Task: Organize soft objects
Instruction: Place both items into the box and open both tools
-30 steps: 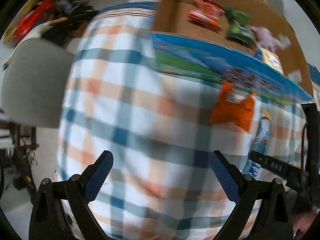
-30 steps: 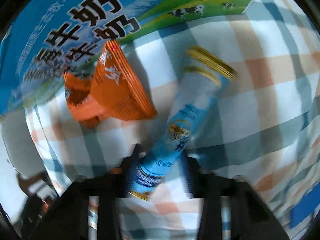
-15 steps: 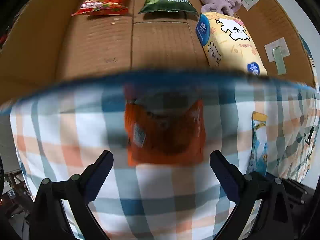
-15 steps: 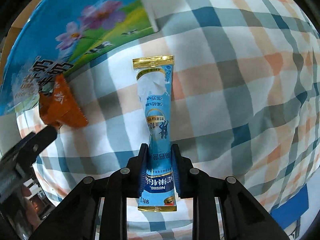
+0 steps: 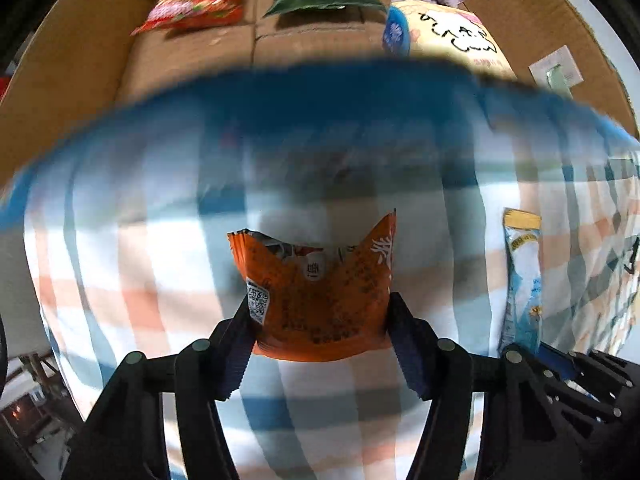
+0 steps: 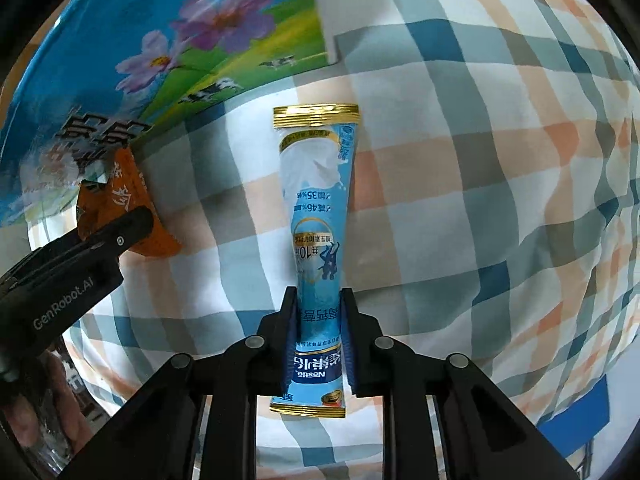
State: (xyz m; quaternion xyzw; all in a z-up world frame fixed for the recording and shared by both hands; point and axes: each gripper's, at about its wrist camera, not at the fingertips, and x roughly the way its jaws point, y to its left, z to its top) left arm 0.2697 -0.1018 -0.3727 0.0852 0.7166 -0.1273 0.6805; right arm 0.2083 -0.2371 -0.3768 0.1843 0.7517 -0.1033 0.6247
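Left wrist view, left tongs (image 5: 320,320) clamping orange packet (image 5: 320,296), right tongs (image 6: 319,320) clamping blue sachet (image 6: 316,216) near carton edge (image 6: 332,52).

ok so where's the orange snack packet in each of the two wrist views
Left wrist: the orange snack packet sits at lower centre, squeezed between the left gripper fingers.
Right wrist: it shows at the left edge, partly behind the left gripper, beside the blue carton's printed side.
Shared landmark: the blue Nestle stick sachet, held by the right gripper.
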